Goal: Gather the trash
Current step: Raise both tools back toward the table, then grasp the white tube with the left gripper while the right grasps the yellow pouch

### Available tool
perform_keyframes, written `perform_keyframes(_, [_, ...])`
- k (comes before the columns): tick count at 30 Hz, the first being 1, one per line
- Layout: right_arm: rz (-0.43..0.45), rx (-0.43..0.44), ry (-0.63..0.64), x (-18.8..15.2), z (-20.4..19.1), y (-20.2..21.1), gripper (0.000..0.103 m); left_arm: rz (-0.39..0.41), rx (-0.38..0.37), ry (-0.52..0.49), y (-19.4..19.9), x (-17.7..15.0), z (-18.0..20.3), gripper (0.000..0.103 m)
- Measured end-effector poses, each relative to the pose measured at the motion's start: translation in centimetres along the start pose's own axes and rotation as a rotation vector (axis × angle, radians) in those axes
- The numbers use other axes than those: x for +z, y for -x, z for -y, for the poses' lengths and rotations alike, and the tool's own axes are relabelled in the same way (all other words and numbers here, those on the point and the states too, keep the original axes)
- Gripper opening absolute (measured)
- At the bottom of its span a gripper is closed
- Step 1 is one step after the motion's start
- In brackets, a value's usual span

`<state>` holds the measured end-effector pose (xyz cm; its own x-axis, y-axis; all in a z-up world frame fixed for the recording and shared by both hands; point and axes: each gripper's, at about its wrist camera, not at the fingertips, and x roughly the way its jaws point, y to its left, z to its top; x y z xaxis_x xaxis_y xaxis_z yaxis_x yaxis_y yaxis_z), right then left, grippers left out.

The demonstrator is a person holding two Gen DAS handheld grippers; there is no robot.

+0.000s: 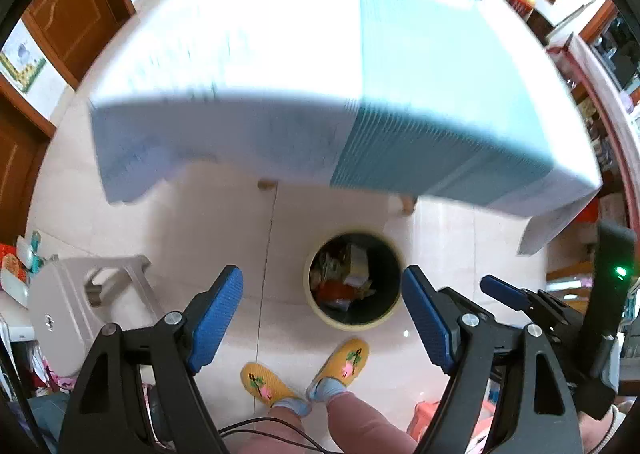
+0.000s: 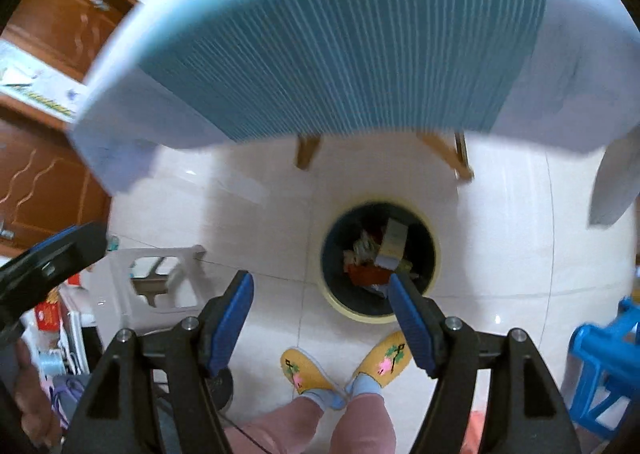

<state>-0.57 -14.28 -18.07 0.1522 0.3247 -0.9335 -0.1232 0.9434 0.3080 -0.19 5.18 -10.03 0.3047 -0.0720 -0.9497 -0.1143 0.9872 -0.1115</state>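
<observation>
- Yellow-rimmed round waste bin (image 1: 354, 280) on tiled floor below table, holding wrappers, apparently.
- Left gripper (image 1: 322, 316) and right gripper (image 2: 320, 324) spread, empty.
- Advisable: scan table (image 1: 280, 34) for remaining litter before descending.

The right gripper (image 2: 322, 294) points steeply down at the tiled floor (image 2: 260, 214), its blue-padded jaws standing apart with nothing between them. Below sits a round trash bin (image 2: 332, 294) with a pale yellow rim, holding crumpled wrappers and a small carton (image 2: 394, 242), just in front of the person's yellow embroidered slippers (image 2: 300, 370). A blurred table with a blue-and-white cloth (image 2: 340, 54) fills the top, a white plastic stool (image 2: 160, 278) stands at left, and a blue stool (image 2: 604, 358) at right.
</observation>
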Motion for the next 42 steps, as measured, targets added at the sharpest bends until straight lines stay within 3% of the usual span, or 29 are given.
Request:
perform_keyframes(10, [0.271, 0.002, 0.178, 8.0, -3.3, 14.8, 0.07, 0.199, -0.02, 0.008, 11.9, 8.2, 1.8, 0.08])
perform_keyframes(17, [0.42, -0.044, 0.224, 16.0, -4.3, 18.7, 0.07, 0.262, 0.004, -0.021, 13.4, 15.4, 2.1, 0.087])
perform_keyframes(19, [0.441, -0.063, 0.227, 18.7, -4.8, 19.0, 0.07, 0.258, 0.002, -0.031, 12.6, 18.3, 2.2, 0.089])
perform_keyframes(21, [0.449, -0.086, 0.226, 21.3, -5.0, 18.7, 0.07, 0.244, -0.004, -0.048, 11.2, 21.0, 2.4, 0.101])
perform_keyframes(27, [0.406, -0.134, 0.18, 30.0, -4.4, 15.6, 0.076, 0.163, -0.041, -0.096, 4.9, 30.2, 2.6, 0.102])
perform_keyframes(33, [0.32, -0.181, 0.105, 38.1, -3.1, 9.2, 0.076, 0.051, -0.062, -0.072, -3.9, 39.5, 2.1, 0.102])
perform_keyframes(37, [0.272, -0.214, 0.093, 42.1, -2.6, 5.0, 0.076, -0.018, -0.067, -0.064, -8.8, 42.8, 2.1, 0.102])
perform_keyframes(42, [0.202, -0.242, 0.107, 44.7, -2.2, 0.7, 0.076, -0.076, -0.052, -0.071, -13.2, 45.1, 2.8, 0.102])
